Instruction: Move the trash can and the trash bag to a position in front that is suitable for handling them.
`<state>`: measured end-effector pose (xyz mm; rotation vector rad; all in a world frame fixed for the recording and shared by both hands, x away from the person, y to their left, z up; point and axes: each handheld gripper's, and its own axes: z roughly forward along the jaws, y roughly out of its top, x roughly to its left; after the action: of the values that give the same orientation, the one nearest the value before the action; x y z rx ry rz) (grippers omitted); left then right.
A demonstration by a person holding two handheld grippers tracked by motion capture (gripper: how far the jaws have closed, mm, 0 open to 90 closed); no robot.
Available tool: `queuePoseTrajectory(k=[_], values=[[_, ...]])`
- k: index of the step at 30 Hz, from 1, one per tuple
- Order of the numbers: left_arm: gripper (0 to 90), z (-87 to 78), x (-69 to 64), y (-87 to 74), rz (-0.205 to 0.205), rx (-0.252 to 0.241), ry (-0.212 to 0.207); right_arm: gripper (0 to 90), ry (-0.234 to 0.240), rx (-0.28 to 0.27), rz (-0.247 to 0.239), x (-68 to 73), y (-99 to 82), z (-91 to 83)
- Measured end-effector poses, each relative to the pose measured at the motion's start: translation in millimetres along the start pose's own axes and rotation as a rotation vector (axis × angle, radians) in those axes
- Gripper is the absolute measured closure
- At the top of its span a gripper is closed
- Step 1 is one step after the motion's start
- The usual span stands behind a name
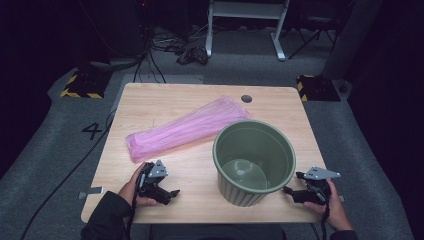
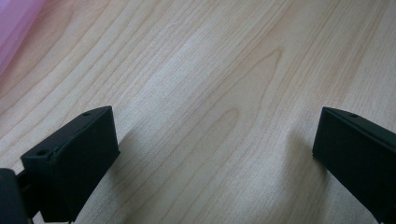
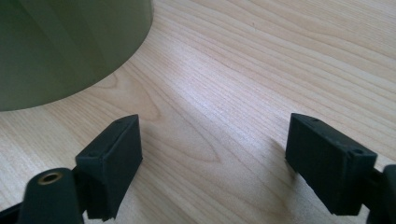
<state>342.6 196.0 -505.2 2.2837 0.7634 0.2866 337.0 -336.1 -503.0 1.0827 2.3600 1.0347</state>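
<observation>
We find the fingers [image 2: 74, 163] of the left gripper [image 2: 215, 163] spread wide, with bare wood grain between them and nothing pinched; in the left gripper view a pink edge of the plastic bag [image 2: 16, 28] shows at the upper left corner, well clear of both fingers. We find the fingers [image 3: 112, 163] of the right gripper [image 3: 212, 168] likewise spread, again with only desk surface between them, and the ribbed green wall of the bin [image 3: 70, 46] stands near the left finger but apart from it. From the high view we record the left gripper [image 1: 170, 194] held low over the near left part of the desk [image 1: 165, 100], its hand [image 1: 134, 187] coming in from the bottom edge, just in front of the near end of the plastic bag [image 1: 185, 127]. The right gripper [image 1: 292, 192] sits at the near right edge, its fingers pointing toward the base of the bin [image 1: 253, 161], close to it without contact as far as we can tell. The bin stands upright on the right half of the desk, open mouth up. The plastic bag lies flat and folded long, running diagonally from the near left toward the far centre, its far end just beside the rim of the bin. A small round grommet [image 1: 246, 98] is set near the far edge.
</observation>
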Motion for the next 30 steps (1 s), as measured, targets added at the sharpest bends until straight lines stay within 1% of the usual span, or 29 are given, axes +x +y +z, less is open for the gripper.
queuePoseTrajectory(k=[4, 5, 9, 13, 15, 17, 19, 21, 22, 24, 25, 26, 27, 28, 30], values=[[0.1, 0.0, -0.3, 0.0, -0.003, 0.000, 0.003, 16.5, -0.005, 0.002, 0.006, 0.1, 0.4, 0.6], [0.1, 0.0, -1.2, 0.0, -0.011, -0.001, 0.010, 16.1, -0.007, 0.003, 0.009, 0.3, 0.7, 1.1], [0.2, -0.3, -1.9, 0.0, -0.015, 0.001, 0.021, 16.0, -0.010, 0.004, 0.007, 0.3, 1.4, 1.7], [0.2, -0.3, -1.9, 0.0, -0.015, 0.001, 0.021, 16.1, -0.015, 0.009, 0.012, 0.9, 2.1, 1.6], [0.2, -0.3, -1.9, 0.0, -0.015, 0.001, 0.021, 17.5, -0.017, 0.018, 0.015, 1.5, 3.0, 1.2], [0.2, -0.3, -1.8, 0.0, -0.015, 0.001, 0.020, 20.7, -0.020, 0.025, 0.007, 4.8, 4.9, 0.4], [0.2, -0.3, -1.7, 0.0, -0.014, 0.002, 0.021, 21.2, -0.022, 0.023, -0.003, 6.1, 5.2, 0.2], [0.2, -0.2, -1.7, -0.1, -0.014, 0.000, 0.020, 21.2, 0.006, 0.026, -0.027, 10.2, 5.9, 0.1], [0.2, -0.2, -1.7, -0.1, -0.014, 0.000, 0.020, 20.8, 0.015, 0.017, -0.051, 15.8, 7.1, -0.8], [0.2, -0.2, -1.6, 0.0, -0.013, -0.001, 0.020, 20.8, 0.024, 0.011, -0.060, 17.1, 7.7, -1.4], [0.2, -0.3, -1.7, 0.0, -0.014, 0.001, 0.020, 20.0, 0.049, -0.006, -0.071, 20.9, 9.2, -3.7], [0.2, -0.3, -1.7, 0.0, -0.014, 0.001, 0.021, 20.0, 0.049, -0.006, -0.071, 20.9, 9.2, -3.7], [0.2, -0.2, -1.7, -0.1, -0.014, 0.000, 0.020, 19.3, 0.089, -0.018, -0.081, 24.9, 11.1, -5.7], [0.2, -0.2, -1.7, -0.1, -0.015, 0.000, 0.020, 19.3, 0.089, -0.018, -0.081, 24.9, 11.1, -5.7], [0.2, -0.3, -1.8, -0.1, -0.015, 0.000, 0.021, 19.2, 0.114, -0.013, -0.094, 29.5, 12.8, -6.1]])
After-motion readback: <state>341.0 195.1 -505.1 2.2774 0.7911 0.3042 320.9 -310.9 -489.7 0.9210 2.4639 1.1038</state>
